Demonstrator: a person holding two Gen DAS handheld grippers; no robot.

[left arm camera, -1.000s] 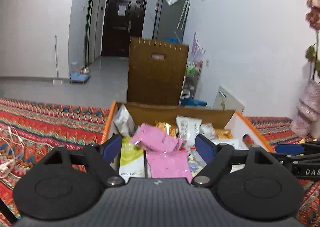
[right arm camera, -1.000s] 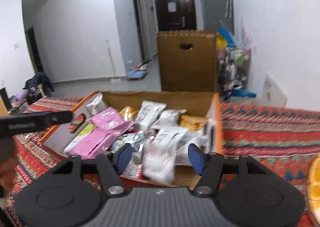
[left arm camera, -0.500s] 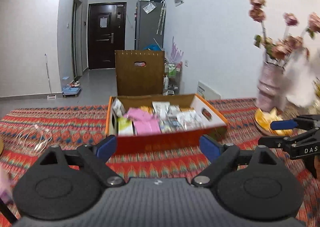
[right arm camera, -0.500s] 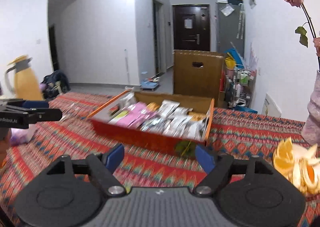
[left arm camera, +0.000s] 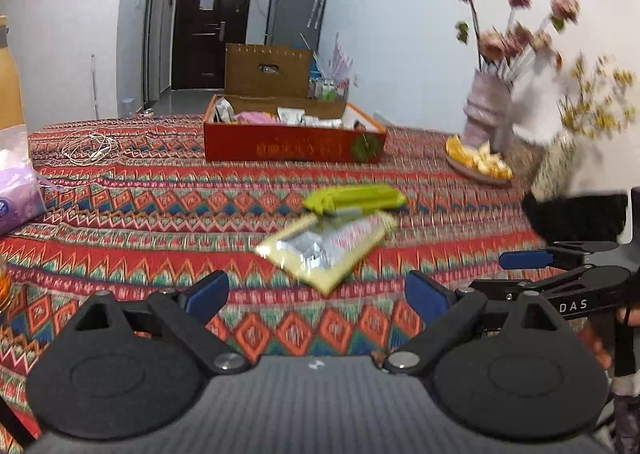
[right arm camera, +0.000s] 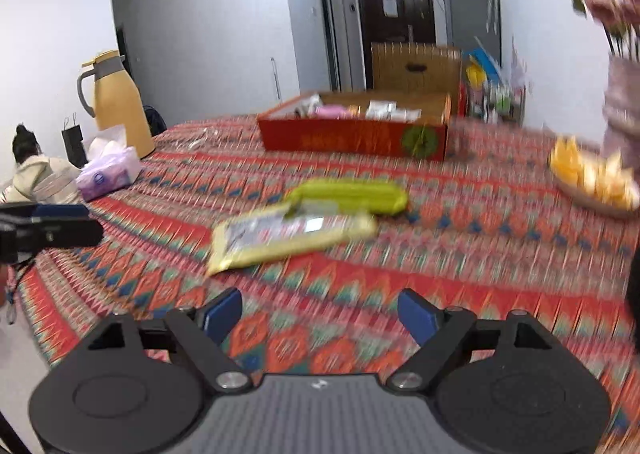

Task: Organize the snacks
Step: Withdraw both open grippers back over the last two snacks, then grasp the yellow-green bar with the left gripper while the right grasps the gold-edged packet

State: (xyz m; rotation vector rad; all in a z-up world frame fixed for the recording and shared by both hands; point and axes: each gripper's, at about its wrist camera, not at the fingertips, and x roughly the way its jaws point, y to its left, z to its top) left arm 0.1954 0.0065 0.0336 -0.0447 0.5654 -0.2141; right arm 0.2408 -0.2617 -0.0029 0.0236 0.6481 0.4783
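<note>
Patterned tablecloth (left arm camera: 120,190) fills view; snack box (left arm camera: 294,144) near far edge, already stocked. Green packet (left arm camera: 354,198) and yellow packet (left arm camera: 328,244) lie mid-table, unboxed. Left gripper (left arm camera: 316,290), right gripper (right arm camera: 320,314): both spread, empty.

Two snack packets lie ahead of the left claw (left arm camera: 316,294) on the desk (left arm camera: 160,214): one green packet (left arm camera: 354,198) and one yellow packet (left arm camera: 328,244), touching each other. Farther ahead stands one red box (left arm camera: 294,146) holding several packets, too small to count. One plate of orange slices (left arm camera: 478,164) and one vase (left arm camera: 486,116) sit ahead to the right. Left of the right claw (right arm camera: 320,318) are one yellow jug (right arm camera: 116,102) and one tissue pack (right arm camera: 108,174). Two claws are in view.
</note>
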